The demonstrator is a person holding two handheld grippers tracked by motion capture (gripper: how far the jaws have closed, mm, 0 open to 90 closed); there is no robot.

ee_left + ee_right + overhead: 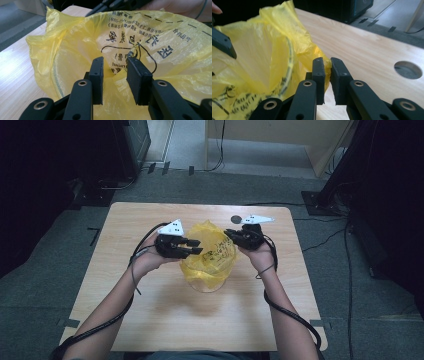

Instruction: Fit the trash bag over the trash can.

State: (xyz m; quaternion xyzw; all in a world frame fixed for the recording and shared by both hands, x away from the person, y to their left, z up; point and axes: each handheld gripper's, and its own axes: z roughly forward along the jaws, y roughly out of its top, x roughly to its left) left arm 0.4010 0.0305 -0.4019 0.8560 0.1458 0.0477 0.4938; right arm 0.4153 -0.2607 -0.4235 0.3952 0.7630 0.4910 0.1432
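Bag: a yellow plastic bag point(209, 256) with black print sits in the middle of the table point(150, 320), draped over a round clear container point(207, 285) whose rim shows through the film
Left claw: the left claw point(115, 72) comes in from the table's left side at the bag's left rim; its jaws stand partly apart with loose yellow film between them, and I cannot tell whether the pads press on it
Right claw: the right claw point(327, 70) is at the bag's right rim, jaws narrow, pinching a fold of the bag's edge
Table: light wood, with a round hole point(408, 70) near the far right corner
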